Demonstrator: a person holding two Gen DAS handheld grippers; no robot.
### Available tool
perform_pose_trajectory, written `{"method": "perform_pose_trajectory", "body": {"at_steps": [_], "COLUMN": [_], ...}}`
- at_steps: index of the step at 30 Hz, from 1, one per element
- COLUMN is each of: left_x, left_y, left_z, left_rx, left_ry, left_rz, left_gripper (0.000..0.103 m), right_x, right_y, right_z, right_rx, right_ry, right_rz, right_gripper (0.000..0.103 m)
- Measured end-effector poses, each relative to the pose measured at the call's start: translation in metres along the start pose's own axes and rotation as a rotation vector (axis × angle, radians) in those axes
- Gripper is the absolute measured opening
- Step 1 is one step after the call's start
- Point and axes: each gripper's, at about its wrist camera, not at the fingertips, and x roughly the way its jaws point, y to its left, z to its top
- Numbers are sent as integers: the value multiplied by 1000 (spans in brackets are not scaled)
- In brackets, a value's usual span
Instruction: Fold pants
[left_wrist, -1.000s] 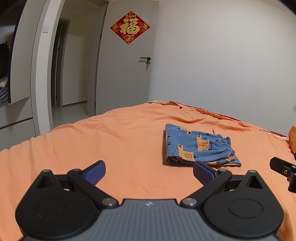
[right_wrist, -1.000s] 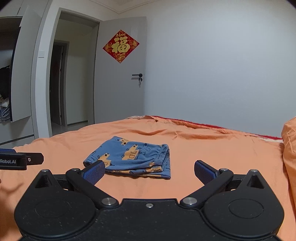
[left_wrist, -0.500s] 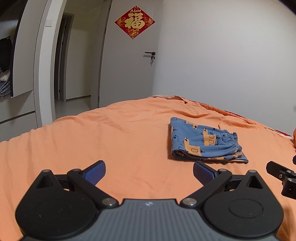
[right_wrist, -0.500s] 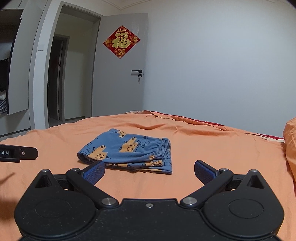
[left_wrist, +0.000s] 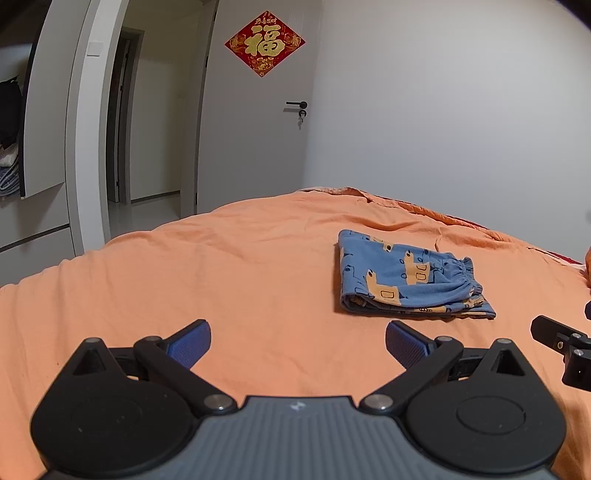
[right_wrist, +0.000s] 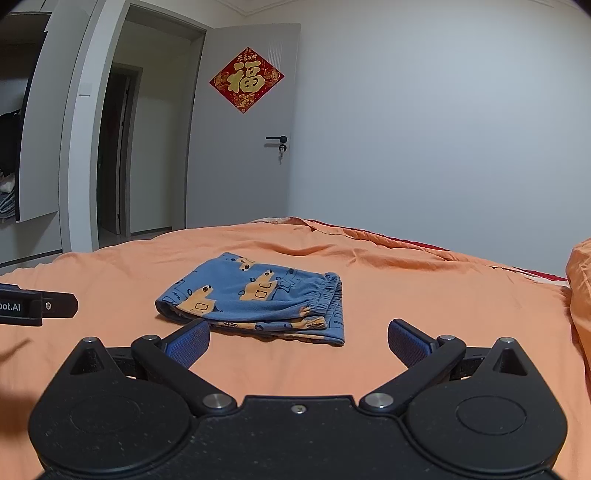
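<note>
**Observer:** Where are the pants sitting?

**Operator:** The pants (right_wrist: 258, 299) lie on the orange bedspread (left_wrist: 207, 266), roughly mid-bed. From my right wrist view they're just beyond my fingertips, slightly left of centre. From the left wrist view they're farther off and to the right. They already form a compact, layered rectangle with the elastic waistband bunched along the right edge.

**Observer:** And your grippers?

**Operator:** My left gripper (left_wrist: 298, 341) has its blue pads spread wide with nothing between them, only bare bedspread beneath. My right gripper (right_wrist: 298, 339) is likewise spread and empty; its left pad (right_wrist: 186, 345) overlaps the near edge of the cloth in the picture, but I can't tell whether it touches. Each tool shows at the other's frame edge, so I'm holding them side by side near the bed's near side.

**Observer:** Why hold off like that?

**Operator:** I judge the folding is essentially finished: the layers are stacked and the edges mostly line up. Keeping both tools unclamped and off the cloth avoids snagging or dragging a layer out of place.

**Observer:** Anything left?

**Operator:** The near bottom layer pokes out a little. If I tidy it, I'd nudge gently, since soft knit slides easily on the sheet.
</note>
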Motion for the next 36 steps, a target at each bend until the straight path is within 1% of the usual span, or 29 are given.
{"method": "perform_pose_trajectory", "body": {"at_steps": [13,36], "left_x": [1,1], "left_y": [-2,-2], "left_z": [-2,-2], "left_rx": [19,23], "left_ry": [-1,1], "left_rz": [3,3], "left_gripper": [103,103], "right_x": [0,1], "right_y": [-1,0], "right_z": [-1,-2], "right_rx": [2,0], "right_ry": [5,12], "right_rz": [5,9], "right_gripper": [102,102]}}
